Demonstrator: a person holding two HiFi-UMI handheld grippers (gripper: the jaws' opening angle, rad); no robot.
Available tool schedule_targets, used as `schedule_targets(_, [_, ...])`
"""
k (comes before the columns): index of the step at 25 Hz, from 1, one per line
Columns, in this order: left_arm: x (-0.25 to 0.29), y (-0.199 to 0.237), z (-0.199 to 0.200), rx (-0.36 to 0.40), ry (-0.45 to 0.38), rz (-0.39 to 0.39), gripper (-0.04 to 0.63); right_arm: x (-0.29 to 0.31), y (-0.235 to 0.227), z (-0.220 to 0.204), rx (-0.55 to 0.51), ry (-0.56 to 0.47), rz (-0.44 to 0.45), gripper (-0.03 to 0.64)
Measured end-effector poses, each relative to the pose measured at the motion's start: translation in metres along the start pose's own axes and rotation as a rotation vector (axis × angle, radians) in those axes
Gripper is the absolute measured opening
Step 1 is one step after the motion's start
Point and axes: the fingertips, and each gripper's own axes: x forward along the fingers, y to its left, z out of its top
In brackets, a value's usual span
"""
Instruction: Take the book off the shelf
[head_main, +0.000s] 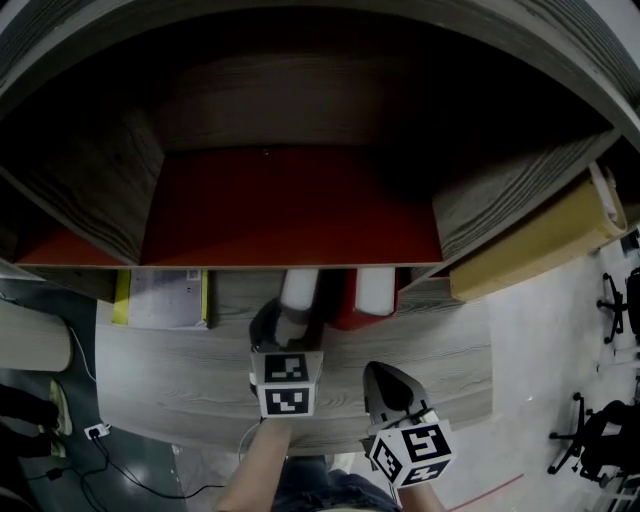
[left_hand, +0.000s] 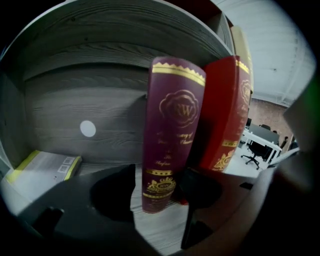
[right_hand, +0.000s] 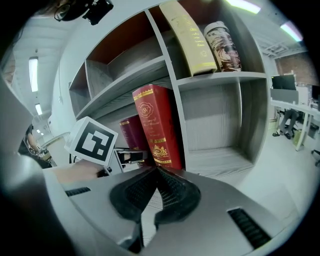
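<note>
Left gripper (left_hand: 157, 192) noted with black blunt jaws, white cube (head_main: 285, 383) printed with black square markers, right gripper (right_hand: 157, 172) cased in pale grey shell (right_hand: 260, 200), black ribbed pads (right_hand: 175, 192) fitted, dark slots (right_hand: 248, 227) cut in, second cube (head_main: 415, 450) marked alike.

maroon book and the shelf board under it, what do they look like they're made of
The maroon book looks like a hardcover bound in leatherette or coated cloth. Its spine has a soft sheen, with raised-looking gold bands and a gold crest stamped on it. Real leather cannot be ruled out. The shelf board looks like matte grey wood-grain laminate, probably over pressed board, since its streaks run very evenly.
</note>
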Motion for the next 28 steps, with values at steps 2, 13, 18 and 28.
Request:
schedule_targets(2, [0.006,0.001,0.0,-0.001,0.0,0.003,0.249,0.001,-0.003,-0.002,0.005,0.006,-0.006,0.008])
schedule_targets(13, [0.032,0.003,0.001,0.008,-0.004,0.018,0.249,0.01,-0.012,-0.011,0.03,0.039,-0.016,0.008])
schedule_targets(18, [0.04,0.004,0.001,0.004,-0.021,0.034,0.249,0.012,-0.014,-0.015,0.041,0.047,-0.018,0.008])
schedule_targets(28, [0.042,0.01,0.01,0.014,-0.08,0.095,0.23,0.005,-0.016,-0.021,0.045,0.051,-0.026,0.008])
